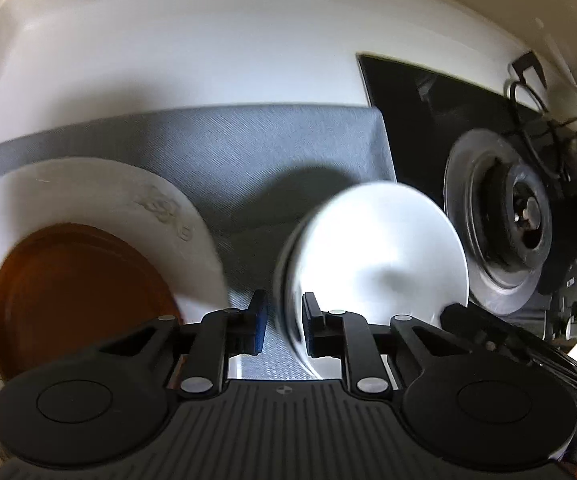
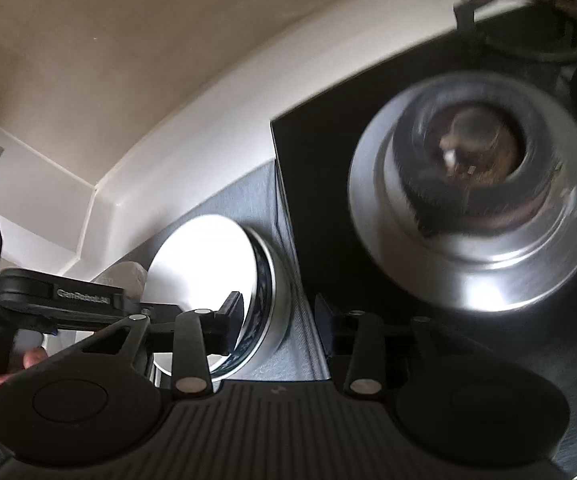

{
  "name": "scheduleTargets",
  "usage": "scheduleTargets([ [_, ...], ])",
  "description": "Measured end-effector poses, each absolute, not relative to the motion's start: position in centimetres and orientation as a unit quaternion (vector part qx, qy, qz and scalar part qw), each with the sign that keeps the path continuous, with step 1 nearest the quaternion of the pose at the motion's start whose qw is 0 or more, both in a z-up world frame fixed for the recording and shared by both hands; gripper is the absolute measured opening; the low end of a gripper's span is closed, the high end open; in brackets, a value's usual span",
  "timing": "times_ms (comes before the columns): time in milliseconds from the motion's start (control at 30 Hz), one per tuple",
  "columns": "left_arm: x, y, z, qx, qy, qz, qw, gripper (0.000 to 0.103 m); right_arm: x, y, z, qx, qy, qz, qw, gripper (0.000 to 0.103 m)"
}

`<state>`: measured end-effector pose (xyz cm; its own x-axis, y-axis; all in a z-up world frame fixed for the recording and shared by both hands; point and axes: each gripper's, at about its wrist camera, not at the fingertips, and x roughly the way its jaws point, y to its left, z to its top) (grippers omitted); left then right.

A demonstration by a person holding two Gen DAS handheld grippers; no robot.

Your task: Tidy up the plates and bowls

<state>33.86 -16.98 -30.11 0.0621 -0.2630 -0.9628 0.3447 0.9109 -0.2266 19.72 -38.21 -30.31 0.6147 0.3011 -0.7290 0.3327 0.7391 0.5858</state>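
Left hand-held gripper [image 1: 284,320] apparently straddles blurred white bowl's [image 1: 380,248] rim.

A grey cloth [image 1: 216,152] with a fine woven diagonal texture covers the tabletop. On the left lies a white plate [image 1: 100,188] with a faint raised pattern on its rim, and an amber-brown plate [image 1: 76,292] sits inside it. To the right a white bowl [image 1: 380,256] shows a dark blue pattern along its edge in the right wrist view. Further right is a glossy black hob [image 1: 408,116] with a silver burner ring [image 1: 488,216]. The fingers [image 1: 258,320] are black with blue pads.
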Motion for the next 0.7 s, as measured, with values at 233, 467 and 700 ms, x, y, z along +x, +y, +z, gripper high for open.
scheduleTargets([
  [233,31.6,-15.9,-29.7,0.023,0.661,-0.22,0.717,0.023,18.8,-36.6,-28.7,0.316,0.428,-0.004,0.847,0.024],
  [467,30.1,-15.4,-30.6,0.015,0.656,-0.204,0.726,0.022,19.1,-36.2,-30.0,0.312,0.454,0.001,0.834,0.029],
  [700,28.8,-15.8,-29.9,0.044,0.64,-0.199,0.741,0.024,19.6,-35.5,-30.8,0.319,0.46,-0.005,0.829,0.03],
])
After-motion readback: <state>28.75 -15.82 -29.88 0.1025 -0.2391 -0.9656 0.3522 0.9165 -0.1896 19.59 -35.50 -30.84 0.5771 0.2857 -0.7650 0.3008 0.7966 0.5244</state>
